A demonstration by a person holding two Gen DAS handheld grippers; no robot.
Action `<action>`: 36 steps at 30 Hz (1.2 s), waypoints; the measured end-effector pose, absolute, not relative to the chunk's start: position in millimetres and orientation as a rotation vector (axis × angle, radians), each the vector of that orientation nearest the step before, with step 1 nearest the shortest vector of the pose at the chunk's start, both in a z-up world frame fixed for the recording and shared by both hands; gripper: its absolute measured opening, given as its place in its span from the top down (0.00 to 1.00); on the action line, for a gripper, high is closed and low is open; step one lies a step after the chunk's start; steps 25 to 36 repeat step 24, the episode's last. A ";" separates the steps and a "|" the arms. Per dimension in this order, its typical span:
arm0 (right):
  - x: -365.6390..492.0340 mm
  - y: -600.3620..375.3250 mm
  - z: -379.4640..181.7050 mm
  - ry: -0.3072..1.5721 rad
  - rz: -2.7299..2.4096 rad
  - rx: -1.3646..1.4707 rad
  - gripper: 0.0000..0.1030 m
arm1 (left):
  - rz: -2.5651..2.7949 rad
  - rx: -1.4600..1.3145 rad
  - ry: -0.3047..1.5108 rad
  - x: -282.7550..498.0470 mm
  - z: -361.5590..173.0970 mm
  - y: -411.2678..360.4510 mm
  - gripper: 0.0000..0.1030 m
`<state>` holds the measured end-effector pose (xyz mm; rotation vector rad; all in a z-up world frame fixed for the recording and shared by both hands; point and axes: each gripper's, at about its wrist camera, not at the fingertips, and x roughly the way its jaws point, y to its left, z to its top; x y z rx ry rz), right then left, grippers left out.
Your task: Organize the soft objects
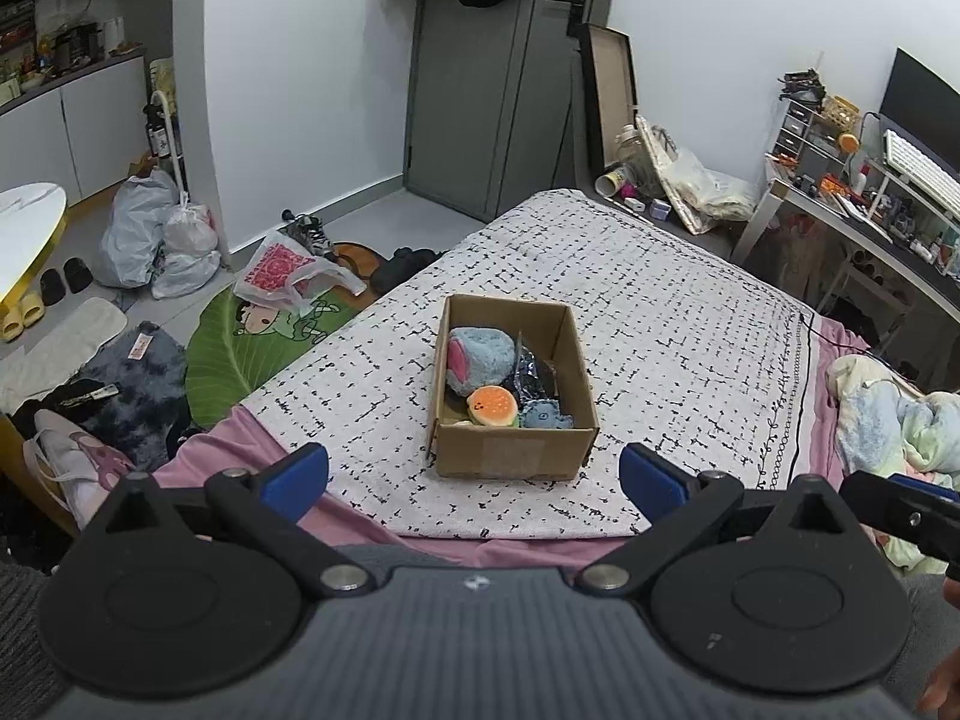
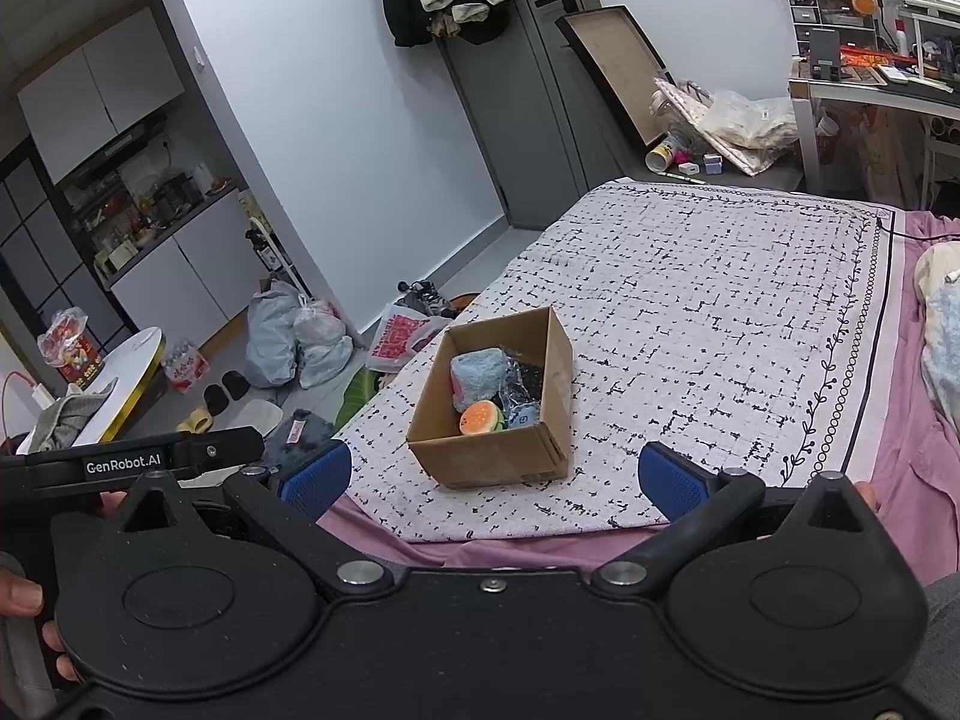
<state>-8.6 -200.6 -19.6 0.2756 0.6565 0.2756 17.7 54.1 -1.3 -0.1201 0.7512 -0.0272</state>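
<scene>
A brown cardboard box (image 1: 516, 447) (image 2: 486, 459) sits on the patterned white blanket (image 1: 660, 324) (image 2: 690, 300) on the bed. Inside lie a blue plush with a pink patch (image 1: 480, 357) (image 2: 477, 378), an orange burger-shaped squishy (image 1: 493, 406) (image 2: 480, 418), a small blue plush (image 1: 543, 416) (image 2: 522, 417) and a crinkled dark plastic bag (image 1: 534, 369) (image 2: 522, 381). My left gripper (image 1: 474, 480) hangs open just short of the box, holding nothing. My right gripper (image 2: 492, 480) is open too, near the box's front, with nothing held.
A pink sheet (image 1: 240, 444) shows at the bed's near edge. Crumpled pastel bedding (image 1: 888, 414) lies at the right. Bags, shoes and a green leaf rug (image 1: 240, 348) cover the floor on the left. A cluttered desk (image 1: 870, 222) stands at the right.
</scene>
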 end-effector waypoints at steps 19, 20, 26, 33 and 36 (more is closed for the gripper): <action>0.5 -185.8 -21.4 0.676 0.276 0.265 0.00 | -0.014 -0.129 0.738 12.3 -2.7 68.7 0.01; 1.1 -184.4 -21.7 0.674 0.277 0.267 0.00 | -0.013 -0.126 0.733 11.2 -2.3 70.1 0.01; 4.6 -178.8 -23.9 0.674 0.276 0.287 0.00 | -0.015 -0.117 0.709 7.2 0.0 75.1 0.01; 4.6 -178.8 -23.9 0.674 0.276 0.287 0.00 | -0.015 -0.117 0.709 7.2 0.0 75.1 0.01; 4.6 -178.8 -23.9 0.674 0.276 0.287 0.00 | -0.015 -0.117 0.709 7.2 0.0 75.1 0.01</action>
